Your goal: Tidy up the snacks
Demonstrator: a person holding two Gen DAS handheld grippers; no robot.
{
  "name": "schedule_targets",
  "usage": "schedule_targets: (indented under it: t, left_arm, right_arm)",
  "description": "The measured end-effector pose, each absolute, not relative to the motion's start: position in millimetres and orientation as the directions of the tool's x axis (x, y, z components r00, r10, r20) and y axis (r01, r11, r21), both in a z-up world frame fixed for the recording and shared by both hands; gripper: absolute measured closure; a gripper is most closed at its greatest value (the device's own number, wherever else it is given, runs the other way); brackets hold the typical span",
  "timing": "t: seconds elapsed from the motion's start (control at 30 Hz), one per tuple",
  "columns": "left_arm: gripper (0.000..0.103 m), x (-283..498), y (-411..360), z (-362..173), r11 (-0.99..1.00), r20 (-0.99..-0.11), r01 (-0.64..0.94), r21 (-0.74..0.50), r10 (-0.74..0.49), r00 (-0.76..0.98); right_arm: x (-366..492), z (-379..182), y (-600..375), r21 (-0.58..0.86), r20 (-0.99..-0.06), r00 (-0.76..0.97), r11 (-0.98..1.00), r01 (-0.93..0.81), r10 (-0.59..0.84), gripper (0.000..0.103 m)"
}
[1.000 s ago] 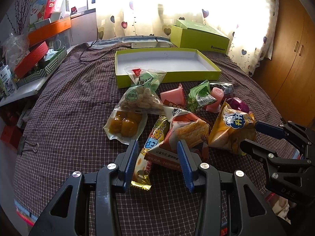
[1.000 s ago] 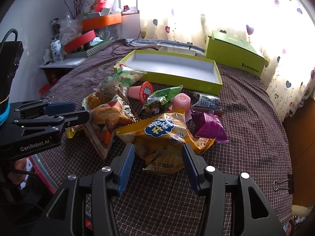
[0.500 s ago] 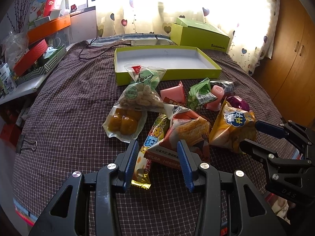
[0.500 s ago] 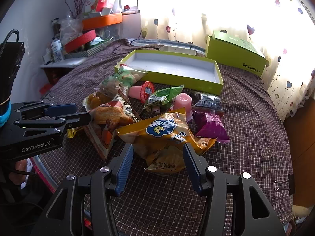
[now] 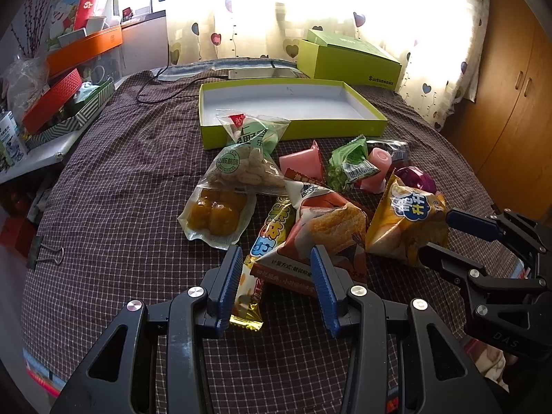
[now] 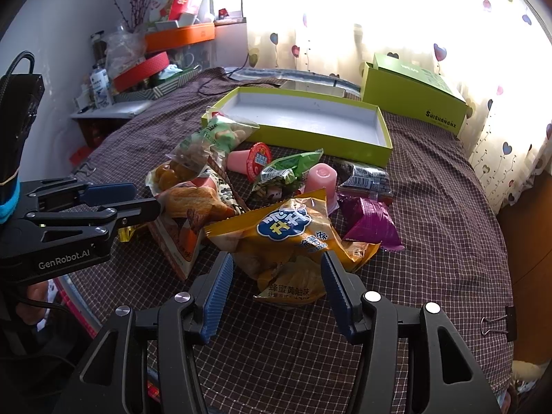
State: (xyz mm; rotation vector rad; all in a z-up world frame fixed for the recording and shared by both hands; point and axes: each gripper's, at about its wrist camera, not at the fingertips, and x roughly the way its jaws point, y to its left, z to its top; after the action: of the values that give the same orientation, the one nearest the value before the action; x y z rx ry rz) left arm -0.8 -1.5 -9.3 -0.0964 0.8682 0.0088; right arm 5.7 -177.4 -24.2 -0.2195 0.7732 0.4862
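A matt checked cloth covers the worktop, woven and slightly creased. On it the chip bag is glossy crinkled film, as is the purple packet beside it; the bag of buns is clear shiny plastic. The green tray behind the bags looks like matt card, white inside. The wardrobe is smooth wood. Curtain: thin cloth.

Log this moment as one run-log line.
left gripper: open, empty | right gripper: opening, empty, over yellow chip bag | green tray: empty
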Motion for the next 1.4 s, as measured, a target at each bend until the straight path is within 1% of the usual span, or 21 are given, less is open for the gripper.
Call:
schedule_targets:
  t: [1.4]
  left_arm:
    - [0.06,1.7,-0.3,-9.2,0.994,-0.77,-0.037,-0.104,-0.057,0.635]
  right_arm:
    - [6.0,-23.8,-175.3,-0.012,-0.711,0.611,0.864,-0.504,0.347,0.049]
